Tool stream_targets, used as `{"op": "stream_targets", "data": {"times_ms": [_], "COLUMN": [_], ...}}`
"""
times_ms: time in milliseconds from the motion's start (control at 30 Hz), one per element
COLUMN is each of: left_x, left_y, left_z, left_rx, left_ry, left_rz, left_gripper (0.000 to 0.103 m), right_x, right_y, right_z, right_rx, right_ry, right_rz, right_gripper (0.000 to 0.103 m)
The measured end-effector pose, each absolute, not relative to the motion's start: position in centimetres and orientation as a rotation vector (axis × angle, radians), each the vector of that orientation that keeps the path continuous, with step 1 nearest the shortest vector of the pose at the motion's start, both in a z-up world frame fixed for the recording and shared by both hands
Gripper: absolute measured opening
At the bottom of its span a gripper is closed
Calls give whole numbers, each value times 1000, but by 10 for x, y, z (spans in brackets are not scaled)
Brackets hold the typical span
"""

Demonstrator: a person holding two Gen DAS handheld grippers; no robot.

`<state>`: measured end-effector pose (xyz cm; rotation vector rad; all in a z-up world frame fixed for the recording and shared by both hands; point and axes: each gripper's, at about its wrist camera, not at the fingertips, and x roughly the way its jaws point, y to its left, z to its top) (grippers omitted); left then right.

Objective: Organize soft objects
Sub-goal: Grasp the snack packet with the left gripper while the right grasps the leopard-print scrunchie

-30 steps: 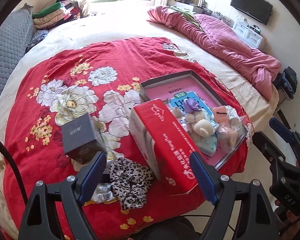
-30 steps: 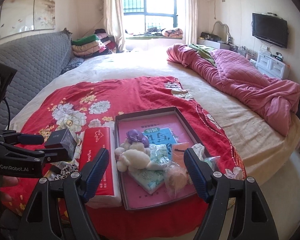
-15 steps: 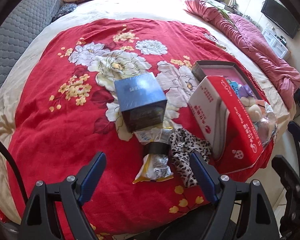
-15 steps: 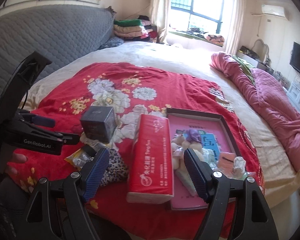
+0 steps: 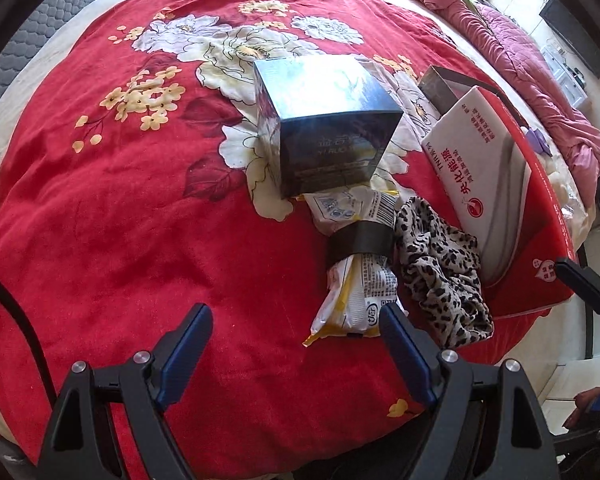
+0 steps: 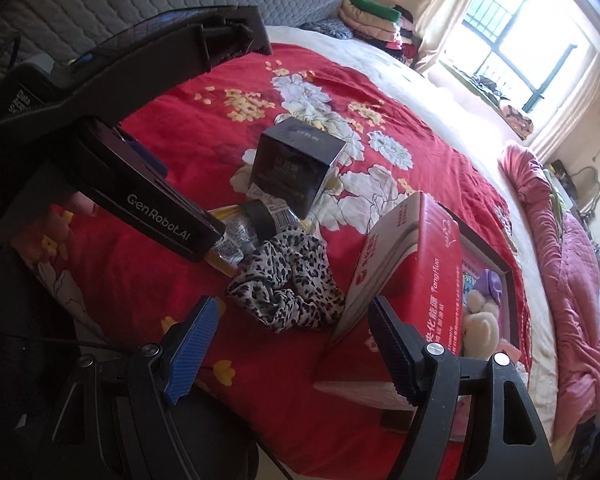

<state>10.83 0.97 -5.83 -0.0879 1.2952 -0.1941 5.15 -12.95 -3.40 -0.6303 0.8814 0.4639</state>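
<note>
Now both grippers hang over the red blanket (image 5: 120, 240), jaws apart and empty: the left gripper (image 5: 296, 344) beside a snack packet (image 5: 356, 292), the right gripper (image 6: 290, 340) near the leopard scrunchie (image 6: 288, 280) at the bed's near edge.

The scrunchie (image 5: 440, 276) lies between the packet (image 5: 356, 280) and tissue pack (image 5: 496, 184).

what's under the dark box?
The dark box sits on the floral red blanket, its near edge overlapping the taped snack packet. Anything else beneath it is hidden.
</note>
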Motion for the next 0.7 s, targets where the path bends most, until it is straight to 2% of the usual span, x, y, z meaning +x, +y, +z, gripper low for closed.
{"op": "stream_targets", "data": {"times_ms": [333, 400, 433, 467, 500, 533, 567, 700], "left_x": [118, 121, 123, 125, 127, 129, 131, 137], "left_y": [9, 8, 7, 7, 7, 6, 6, -1], "left_z": [-65, -67, -68, -70, -72, -73, -74, -81], "left_rx": [-86, -97, -101, -102, -105, -114, -123, -171], "left_ry": [1306, 1313, 1315, 1317, 1321, 1326, 1328, 1342], "left_rz": [-257, -270, -275, -280, -282, -291, -299, -334], "left_gripper": [85, 85, 85, 85, 85, 85, 85, 85], "right_x": [67, 71, 73, 76, 78, 80, 83, 88], "right_y": [-106, -105, -105, -106, -108, -110, -113, -127], "right_z": [-75, -83, -87, -89, -89, -89, -88, -64], "right_rx": [-795, -821, -825, -826, -820, -805, -803, -723], "right_ry": [888, 887, 888, 886, 885, 892, 891, 817], "right_rz": [467, 460, 451, 443, 440, 432, 414, 377], "right_gripper": [77, 67, 55, 40, 33, 21, 17, 11]}}
